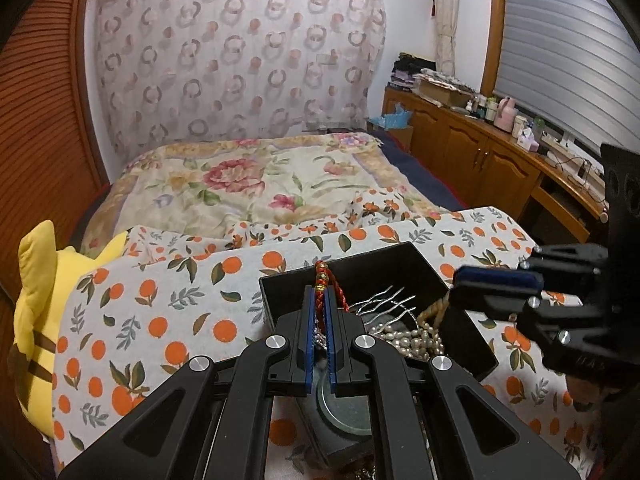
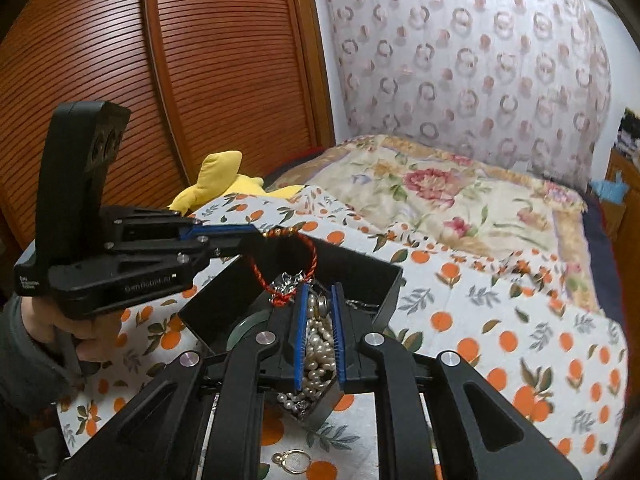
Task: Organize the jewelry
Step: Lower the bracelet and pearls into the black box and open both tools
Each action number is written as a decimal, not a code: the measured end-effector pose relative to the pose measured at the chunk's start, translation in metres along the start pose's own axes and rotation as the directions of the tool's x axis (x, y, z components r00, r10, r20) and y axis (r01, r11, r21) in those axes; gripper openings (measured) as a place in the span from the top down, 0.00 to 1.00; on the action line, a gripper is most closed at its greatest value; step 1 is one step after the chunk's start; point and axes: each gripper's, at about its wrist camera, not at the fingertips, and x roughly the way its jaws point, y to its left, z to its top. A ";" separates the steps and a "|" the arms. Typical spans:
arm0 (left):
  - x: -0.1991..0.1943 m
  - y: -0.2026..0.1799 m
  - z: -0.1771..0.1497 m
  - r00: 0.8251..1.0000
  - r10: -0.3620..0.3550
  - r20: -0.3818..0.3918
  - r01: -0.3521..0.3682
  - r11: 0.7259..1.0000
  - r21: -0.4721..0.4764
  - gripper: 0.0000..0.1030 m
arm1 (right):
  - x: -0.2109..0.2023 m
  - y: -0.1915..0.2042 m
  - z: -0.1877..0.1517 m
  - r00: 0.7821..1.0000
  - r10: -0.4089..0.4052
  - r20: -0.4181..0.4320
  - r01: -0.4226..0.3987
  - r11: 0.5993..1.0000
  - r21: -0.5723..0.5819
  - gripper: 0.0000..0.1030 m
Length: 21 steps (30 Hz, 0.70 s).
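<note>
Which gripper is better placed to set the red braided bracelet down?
Left. The left gripper is already shut on the red braided bracelet, dangling it over the black box. The right gripper holds nothing, poised over the pearls.

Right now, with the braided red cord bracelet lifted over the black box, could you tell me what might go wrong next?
1. The braided red cord bracelet is pinched by only a short stretch in the left gripper, so it might slip.
2. Its silver charm dangles just above the tangled white pearl strands in the black rectangular box and could snag.
3. The right gripper sits close and might bump the loop.
</note>
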 end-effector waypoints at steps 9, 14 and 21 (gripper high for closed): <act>0.002 -0.002 0.001 1.000 0.004 -0.007 -0.004 1.000 0.002 0.96 | -0.001 0.001 -0.002 0.999 0.035 -0.004 -0.035 0.999 -0.002 0.82; 0.002 -0.003 0.003 1.000 0.001 -0.003 -0.001 1.000 0.000 0.96 | -0.004 -0.001 0.000 1.000 0.031 0.002 -0.031 1.000 0.001 0.81; -0.005 0.004 -0.003 1.000 -0.001 0.018 0.001 1.000 -0.003 0.76 | -0.012 0.003 0.006 1.000 0.003 0.007 -0.003 1.000 -0.007 0.81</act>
